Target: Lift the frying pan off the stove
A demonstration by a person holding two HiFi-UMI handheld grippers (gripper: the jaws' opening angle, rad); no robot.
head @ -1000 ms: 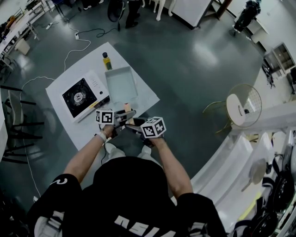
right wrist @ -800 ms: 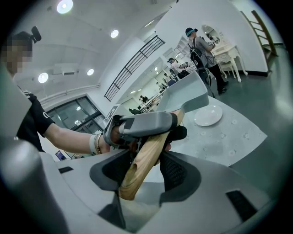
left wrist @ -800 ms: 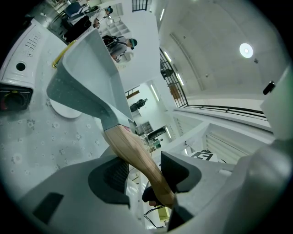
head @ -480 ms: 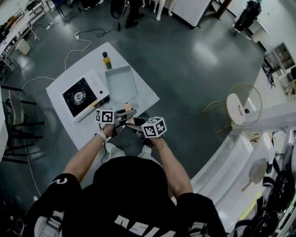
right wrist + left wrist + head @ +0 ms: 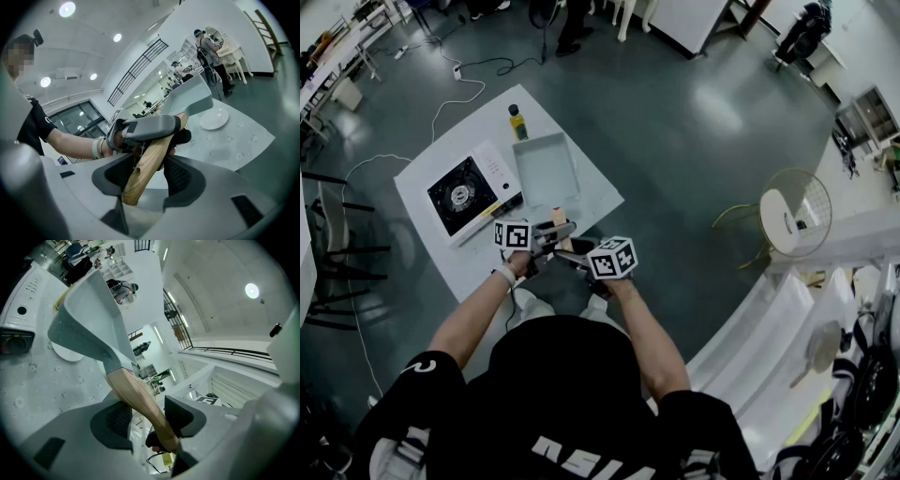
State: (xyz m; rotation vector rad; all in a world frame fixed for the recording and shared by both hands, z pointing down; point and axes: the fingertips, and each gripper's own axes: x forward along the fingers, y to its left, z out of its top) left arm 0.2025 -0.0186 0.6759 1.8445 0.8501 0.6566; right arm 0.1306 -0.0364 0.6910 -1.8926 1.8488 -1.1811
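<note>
No visible shift from before: left gripper point(image 5: 147, 416) and right gripper point(image 5: 150, 173) both tight on frying pan handle point(image 5: 133, 387).

Bottle point(image 5: 517, 123), stove point(image 5: 461, 195) close beside pan point(image 5: 546, 169)

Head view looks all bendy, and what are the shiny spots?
Head view: wide lens bends the edges; light glares off the glossy grey floor. Left gripper view: black rounded corners, bright round ceiling lamp. Right gripper view: light wooden pan handle looks sharp.

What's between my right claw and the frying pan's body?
The left claw, clamped on the wooden handle nearer the frying pan; the right gripper view shows it.
</note>
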